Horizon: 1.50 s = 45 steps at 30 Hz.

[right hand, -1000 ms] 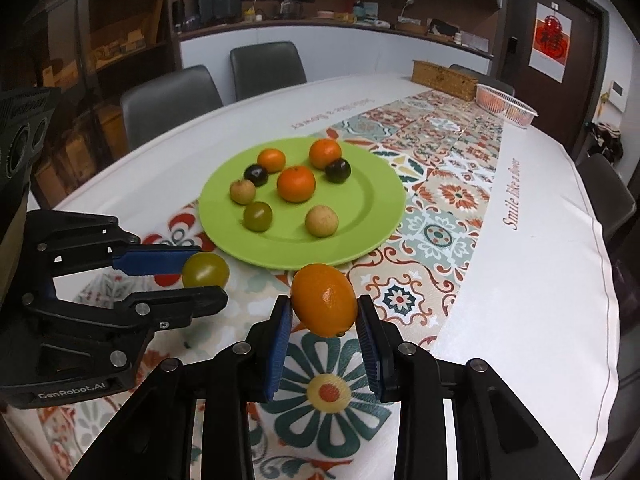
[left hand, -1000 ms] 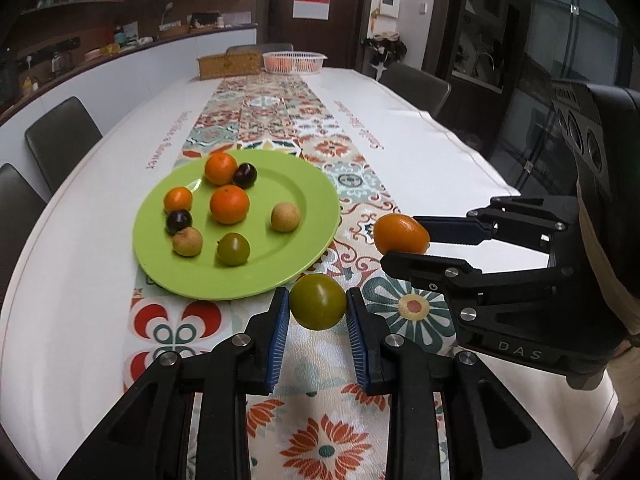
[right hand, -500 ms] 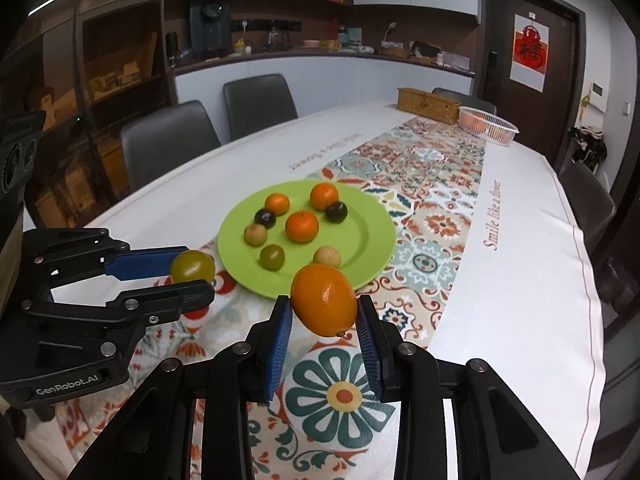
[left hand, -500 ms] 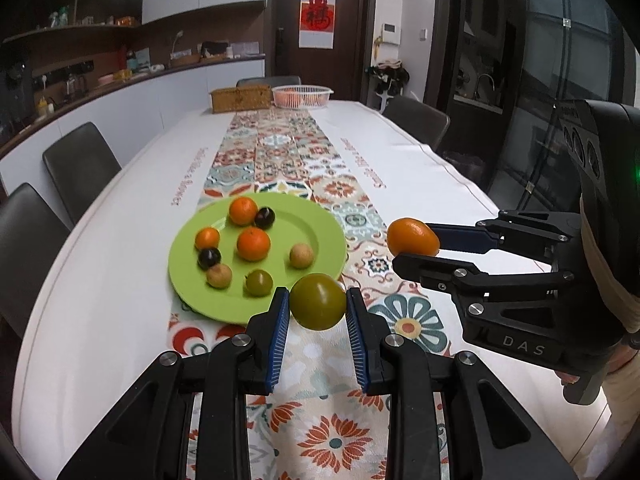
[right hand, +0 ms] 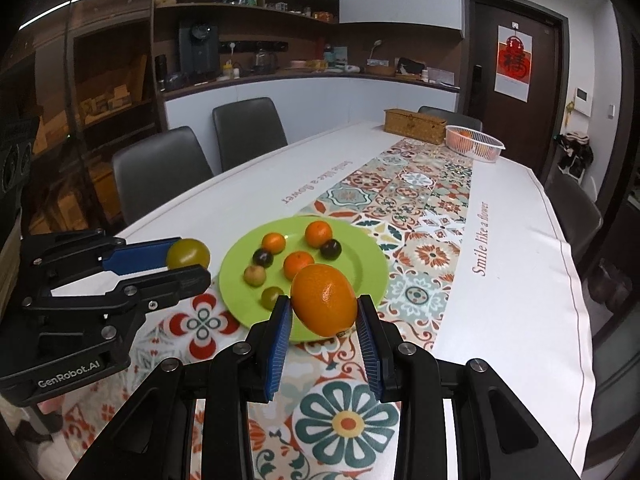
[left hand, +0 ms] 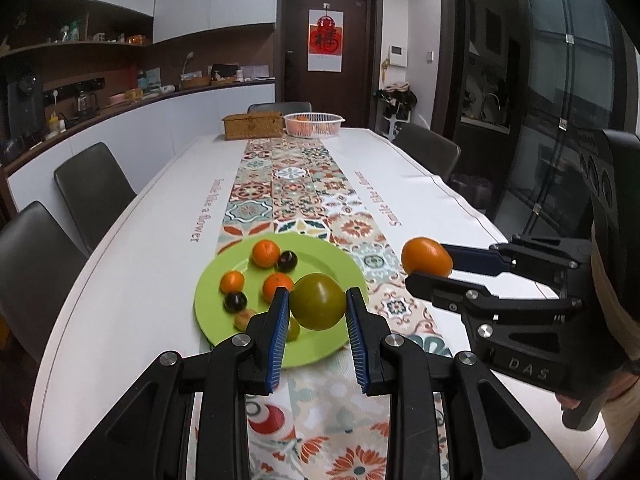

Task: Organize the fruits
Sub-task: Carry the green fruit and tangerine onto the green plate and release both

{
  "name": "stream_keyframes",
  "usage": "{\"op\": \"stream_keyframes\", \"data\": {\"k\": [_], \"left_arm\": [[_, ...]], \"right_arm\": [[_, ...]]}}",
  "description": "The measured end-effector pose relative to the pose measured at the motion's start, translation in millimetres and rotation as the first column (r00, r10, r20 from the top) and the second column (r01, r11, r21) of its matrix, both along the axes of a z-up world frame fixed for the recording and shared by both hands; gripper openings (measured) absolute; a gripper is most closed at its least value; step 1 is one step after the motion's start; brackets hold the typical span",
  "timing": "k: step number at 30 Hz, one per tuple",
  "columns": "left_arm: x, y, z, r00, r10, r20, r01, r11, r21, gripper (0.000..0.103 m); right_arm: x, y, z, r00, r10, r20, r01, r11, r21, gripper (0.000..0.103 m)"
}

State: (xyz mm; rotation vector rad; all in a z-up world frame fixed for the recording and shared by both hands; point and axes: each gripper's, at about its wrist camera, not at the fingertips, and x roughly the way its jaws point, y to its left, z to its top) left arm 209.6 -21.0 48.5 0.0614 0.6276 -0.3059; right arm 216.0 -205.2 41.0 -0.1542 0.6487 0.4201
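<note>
Left gripper (left hand: 318, 308) pinches a round green tomato (left hand: 317, 301), no clear long axis. Right gripper (right hand: 324, 316) pinches an oval orange (right hand: 324, 299), long axis tilted, top leaning left. Both fruits are held above the patterned table runner (right hand: 416, 208), at the near edge of the green plate (right hand: 360, 268), tomato left of orange.

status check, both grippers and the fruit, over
Left gripper shut on round green fruit. Right gripper shut on oval orange fruit. Both held above round green plate with seven small fruits. Nothing in the way.
</note>
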Motion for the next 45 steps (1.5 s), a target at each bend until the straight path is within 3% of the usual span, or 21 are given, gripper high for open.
{"op": "stream_keyframes", "data": {"k": [18, 33, 45], "left_arm": [[67, 21, -10, 0.999, 0.035, -0.039, -0.034, 0.999, 0.011, 0.029], [138, 28, -59, 0.988, 0.015, -0.155, -0.011, 1.000, 0.030, 0.029], [160, 31, -80, 0.980, 0.018, -0.200, -0.012, 0.999, 0.034, 0.029]], "right_arm": [[57, 20, -6, 0.998, -0.055, -0.023, 0.055, 0.998, -0.012, 0.034], [117, 32, -50, 0.988, -0.091, -0.123, 0.087, 0.995, -0.040, 0.034], [143, 41, -78, 0.977, -0.094, -0.192, 0.086, 0.995, -0.054, 0.034]]}}
